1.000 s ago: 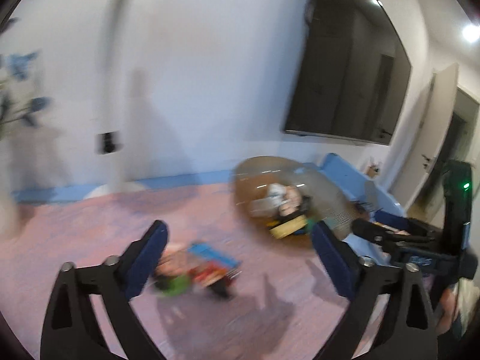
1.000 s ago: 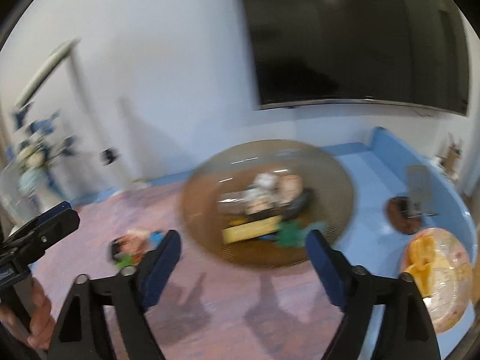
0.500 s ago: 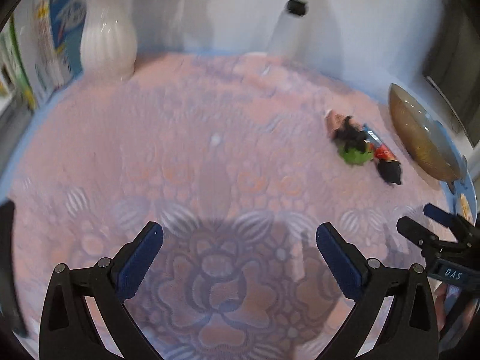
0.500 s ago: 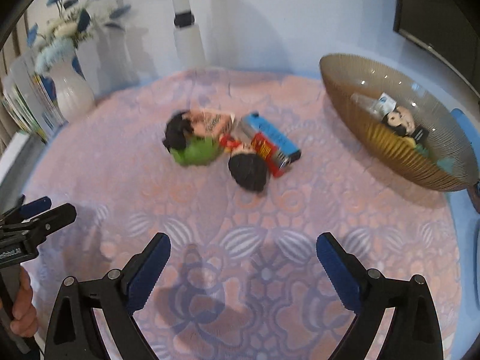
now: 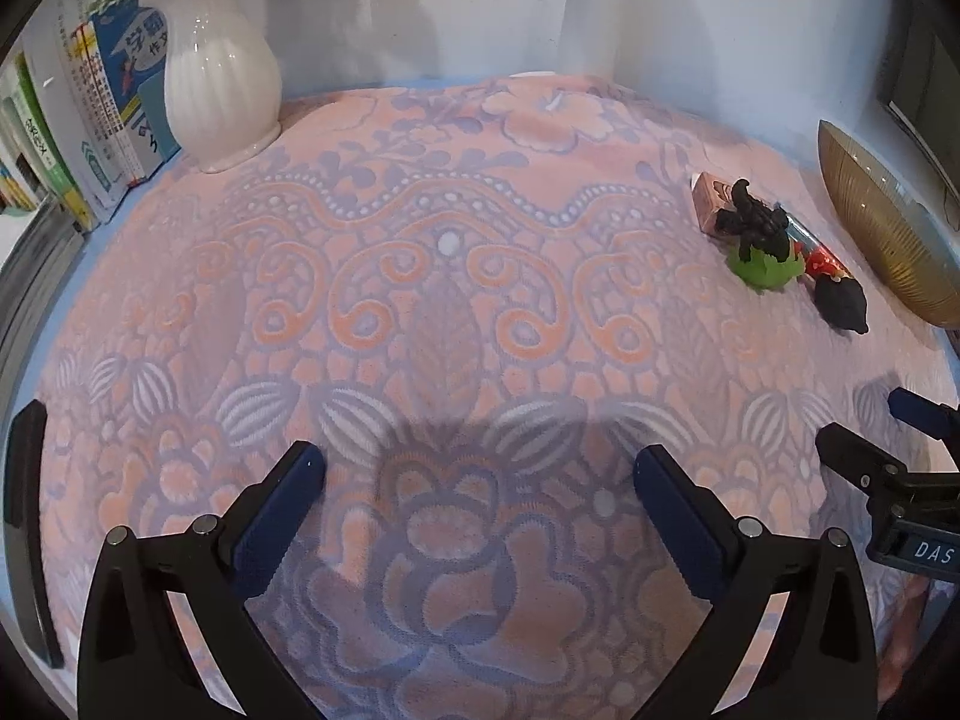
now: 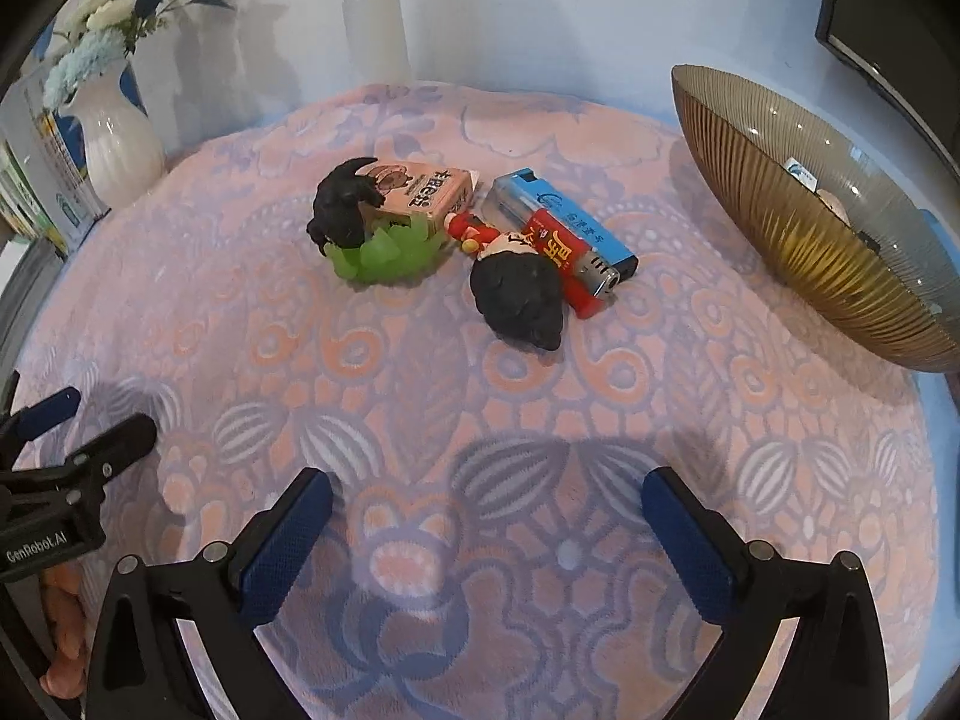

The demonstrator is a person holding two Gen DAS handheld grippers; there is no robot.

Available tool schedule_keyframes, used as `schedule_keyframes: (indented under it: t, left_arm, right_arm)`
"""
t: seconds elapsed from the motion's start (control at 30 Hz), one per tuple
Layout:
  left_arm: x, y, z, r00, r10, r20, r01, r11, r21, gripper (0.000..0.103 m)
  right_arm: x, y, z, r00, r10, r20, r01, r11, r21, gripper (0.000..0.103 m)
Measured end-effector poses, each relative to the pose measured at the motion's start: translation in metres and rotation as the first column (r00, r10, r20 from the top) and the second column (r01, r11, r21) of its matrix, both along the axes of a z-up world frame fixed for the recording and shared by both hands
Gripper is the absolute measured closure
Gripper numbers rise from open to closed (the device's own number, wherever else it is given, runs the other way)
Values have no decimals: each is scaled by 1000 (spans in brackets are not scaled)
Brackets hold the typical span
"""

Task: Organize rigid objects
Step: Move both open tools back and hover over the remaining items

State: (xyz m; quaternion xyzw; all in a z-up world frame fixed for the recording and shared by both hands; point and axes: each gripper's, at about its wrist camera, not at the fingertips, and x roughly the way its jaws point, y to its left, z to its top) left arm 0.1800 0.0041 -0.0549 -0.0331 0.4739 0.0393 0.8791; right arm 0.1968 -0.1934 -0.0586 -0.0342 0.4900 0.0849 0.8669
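A small cluster lies on the pink patterned cloth [image 6: 420, 408]: a black figure on a green base [image 6: 372, 234], a pink box [image 6: 420, 195], a black-haired doll in red [image 6: 516, 288], a blue lighter [image 6: 564, 222] and a red one [image 6: 564, 267]. The cluster shows at the far right in the left wrist view [image 5: 762, 234]. A ribbed amber glass bowl [image 6: 804, 240] holding several small items stands to the right. My right gripper [image 6: 486, 516] is open and empty, in front of the cluster. My left gripper [image 5: 480, 480] is open and empty, over bare cloth.
A white vase [image 5: 219, 66] with blue flowers and a row of books [image 5: 90, 102] stand at the back left. A white pole [image 6: 375, 12] rises at the back wall. A dark screen [image 6: 888, 18] hangs at the right. The bowl also shows in the left wrist view [image 5: 882, 228].
Both grippers have tilted down from the wall and screen to the cloth, then moved a little closer to it. Nothing was taken hold of.
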Motion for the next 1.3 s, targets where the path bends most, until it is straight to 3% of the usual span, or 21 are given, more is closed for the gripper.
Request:
schedule_keyframes:
  t: [1.3]
  left_arm:
    - [-10, -3, 5, 1000, 16, 20, -16, 1000, 9, 0]
  right_arm:
    - [-10, -1, -1, 999, 11, 34, -11, 1000, -1, 0]
